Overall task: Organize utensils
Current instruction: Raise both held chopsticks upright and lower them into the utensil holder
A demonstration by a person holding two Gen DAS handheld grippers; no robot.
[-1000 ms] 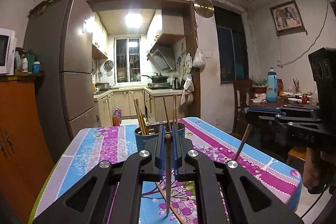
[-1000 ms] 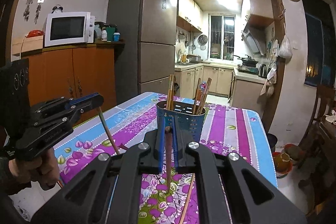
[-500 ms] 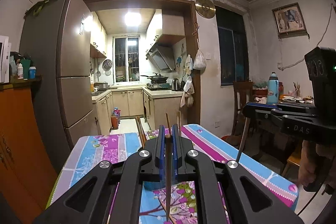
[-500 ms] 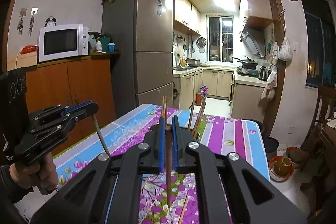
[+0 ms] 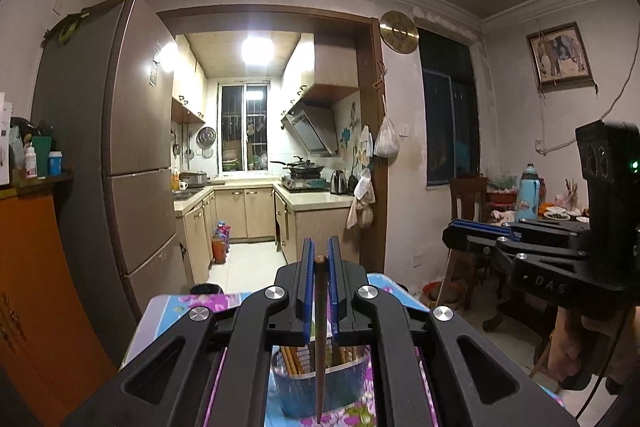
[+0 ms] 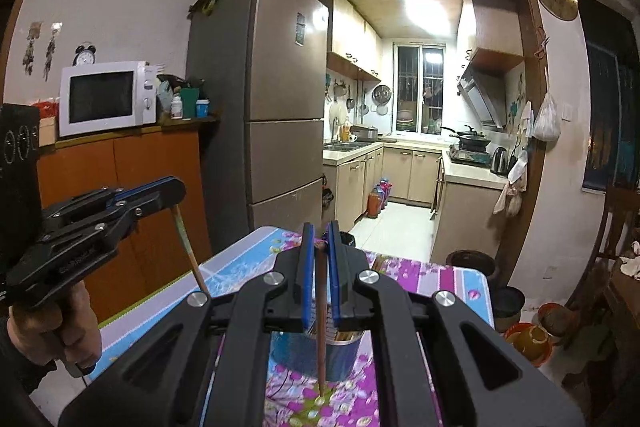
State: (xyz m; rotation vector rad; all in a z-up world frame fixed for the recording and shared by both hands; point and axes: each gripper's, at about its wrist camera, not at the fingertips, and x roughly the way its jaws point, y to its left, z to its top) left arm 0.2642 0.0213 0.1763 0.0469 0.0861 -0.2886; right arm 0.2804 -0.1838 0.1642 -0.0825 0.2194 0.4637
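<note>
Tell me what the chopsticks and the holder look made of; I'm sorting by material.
The chopstick in the left gripper looks like dark, matte wood, tapering. The holder looks like blue plastic with a ribbed, slightly glossy wall; metal can't be ruled out.

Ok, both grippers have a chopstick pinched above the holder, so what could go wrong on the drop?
Each chopstick is pinched only near its top, so it may swing and miss the blue holder. The left gripper and right gripper are close and could collide. Chopsticks already crowd the holder and could block entry.
</note>
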